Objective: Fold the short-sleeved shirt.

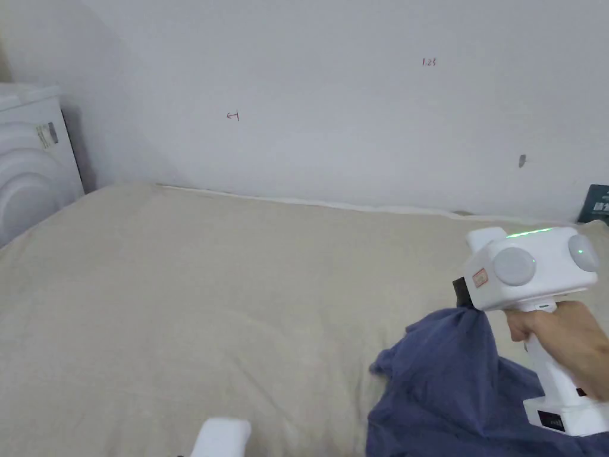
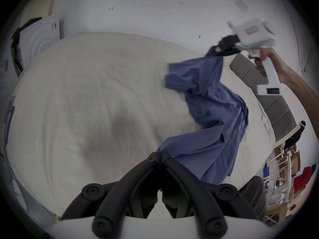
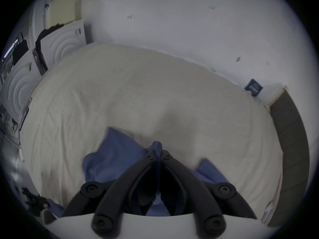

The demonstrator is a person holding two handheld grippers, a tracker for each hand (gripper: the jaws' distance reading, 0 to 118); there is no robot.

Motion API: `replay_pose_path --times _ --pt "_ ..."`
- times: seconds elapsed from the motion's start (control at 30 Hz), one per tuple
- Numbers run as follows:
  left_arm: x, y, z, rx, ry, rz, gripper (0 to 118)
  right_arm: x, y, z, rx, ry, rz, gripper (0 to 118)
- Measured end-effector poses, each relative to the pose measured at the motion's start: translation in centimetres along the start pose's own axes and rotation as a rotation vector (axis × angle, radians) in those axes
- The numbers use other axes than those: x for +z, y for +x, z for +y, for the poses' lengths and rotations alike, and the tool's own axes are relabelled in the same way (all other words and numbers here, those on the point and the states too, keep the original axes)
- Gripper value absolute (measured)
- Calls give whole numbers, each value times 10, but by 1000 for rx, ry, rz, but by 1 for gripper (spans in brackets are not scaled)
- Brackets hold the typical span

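Note:
A blue short-sleeved shirt (image 1: 452, 387) hangs crumpled over the right part of a beige bed (image 1: 208, 297). My right gripper (image 1: 462, 297), white with black jaws, is shut on a bunched edge of the shirt and holds it up above the bed. In the right gripper view the jaws pinch a blue fold of the shirt (image 3: 112, 153) at the right gripper (image 3: 158, 154). In the left gripper view my left gripper (image 2: 159, 155) is shut on another edge of the shirt (image 2: 212, 122), which stretches slack between the two grippers. The right gripper (image 2: 219, 50) is there at upper right.
A white wall (image 1: 333, 101) runs behind the bed. A white appliance (image 1: 30, 160) stands at the bed's left end. A grey padded headboard (image 2: 276, 108) sits on the right. A small dark box (image 1: 597, 203) leans on the wall at far right.

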State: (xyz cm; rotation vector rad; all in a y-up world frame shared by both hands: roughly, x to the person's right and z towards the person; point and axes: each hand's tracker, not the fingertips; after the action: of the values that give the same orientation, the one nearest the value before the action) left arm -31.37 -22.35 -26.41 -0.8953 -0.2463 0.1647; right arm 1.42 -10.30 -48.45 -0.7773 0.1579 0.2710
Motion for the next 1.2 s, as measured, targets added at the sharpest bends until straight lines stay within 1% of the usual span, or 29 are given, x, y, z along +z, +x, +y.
replay_pose_path --times 0.13,0.23,0.3,0.37,0.47,0.57,0.67,0.77,0.83,0.87,1.07,1.2 --pt "38 16 36 -46 90 64 0 91 63 -5 -96 94 -50 4" --pt "69 23 72 -39 165 97 0 165 112 -20 -161 195 -119 4" --pt "90 28 96 -40 226 129 0 206 142 -31 -213 239 -144 4" --pt "113 33 120 -34 264 154 0 242 165 -41 -272 287 -185 4" --pt "147 43 153 -30 332 171 0 283 189 -54 -341 331 -178 4" --pt "175 50 180 -43 373 230 0 312 196 -61 -351 363 -189 4" --pt "201 56 199 -56 398 249 0 333 198 -62 -363 412 -195 4" --pt "228 61 211 -31 444 244 0 347 198 -57 -390 451 -180 4" --pt "244 68 217 -44 469 279 0 353 198 -53 -394 470 -180 4" --pt "249 71 220 -48 477 322 0 356 197 -52 -394 477 -177 4" --pt "276 82 242 -60 507 342 0 366 194 -35 -394 519 -183 4" --pt "283 86 258 -54 531 353 0 364 194 -23 -390 534 -208 4"
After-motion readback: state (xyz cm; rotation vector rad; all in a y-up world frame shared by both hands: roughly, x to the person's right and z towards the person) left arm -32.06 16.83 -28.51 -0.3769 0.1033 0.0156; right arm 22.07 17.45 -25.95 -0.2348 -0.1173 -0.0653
